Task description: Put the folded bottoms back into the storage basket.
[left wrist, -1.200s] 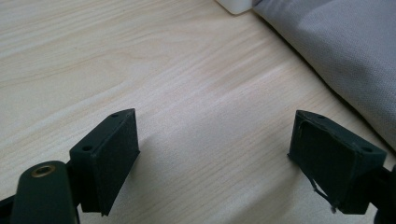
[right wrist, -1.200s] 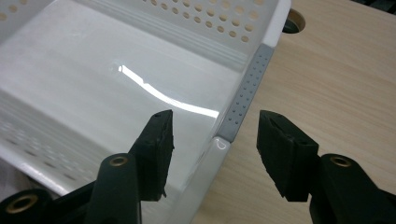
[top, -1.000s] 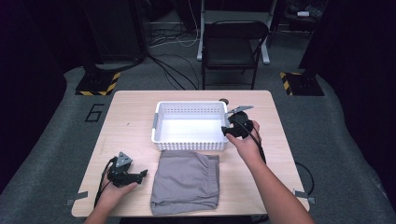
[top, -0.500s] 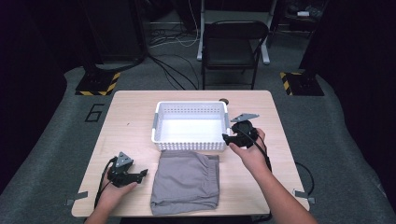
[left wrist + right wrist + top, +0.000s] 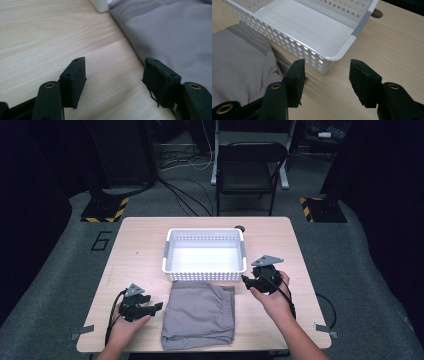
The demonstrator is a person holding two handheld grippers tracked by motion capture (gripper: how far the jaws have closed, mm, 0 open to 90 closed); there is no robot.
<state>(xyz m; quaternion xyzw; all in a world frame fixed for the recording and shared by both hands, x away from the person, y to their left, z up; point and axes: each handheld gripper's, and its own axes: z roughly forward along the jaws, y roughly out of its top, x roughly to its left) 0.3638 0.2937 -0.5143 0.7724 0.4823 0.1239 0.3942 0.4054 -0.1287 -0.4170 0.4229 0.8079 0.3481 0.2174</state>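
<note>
Both tongs are held low with nothing between their jaws; the left tongs (image 5: 156, 307) have just been closing, the right tongs (image 5: 245, 280) are parted.

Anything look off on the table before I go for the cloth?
One small thing: the pad on one jaw of the left gripper is frayed, with loose threads hanging at its lower edge. Otherwise the grey cloth lies folded flat in front of the basket, which sits square and empty.
</note>
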